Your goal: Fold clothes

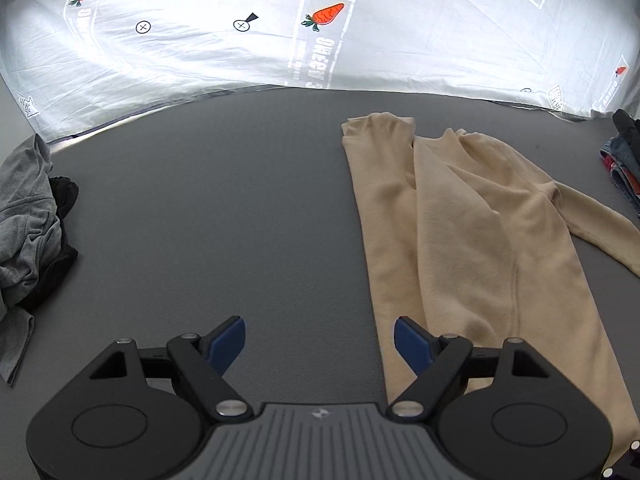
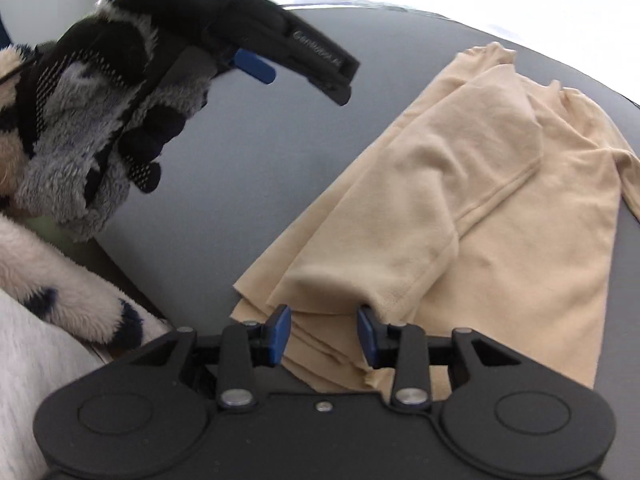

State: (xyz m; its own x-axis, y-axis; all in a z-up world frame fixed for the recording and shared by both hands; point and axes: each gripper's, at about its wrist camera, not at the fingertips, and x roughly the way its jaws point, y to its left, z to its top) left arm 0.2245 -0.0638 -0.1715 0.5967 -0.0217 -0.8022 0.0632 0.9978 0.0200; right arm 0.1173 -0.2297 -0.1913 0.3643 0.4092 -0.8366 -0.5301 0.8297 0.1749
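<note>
Where the grey table [image 1: 248,200] stretches across the left wrist view, a heap of grey and black clothes [image 1: 28,216] sits at its left edge, the left gripper [image 1: 319,346] hangs over bare surface with its blue pads wide apart and nothing between them, and the beige top [image 1: 460,248] lies flat to the right — long axis running from near the camera toward the carrot-print sheet [image 1: 320,32] at the far side, one sleeve trailing right toward a stack of jeans [image 1: 624,168]. Only the right wrist view shows a gloved hand [image 2: 100,112] around the left tool, and the right gripper [image 2: 325,334] part-open, its pads either side of the top's [image 2: 500,208] folded near edge without pinching it.
</note>
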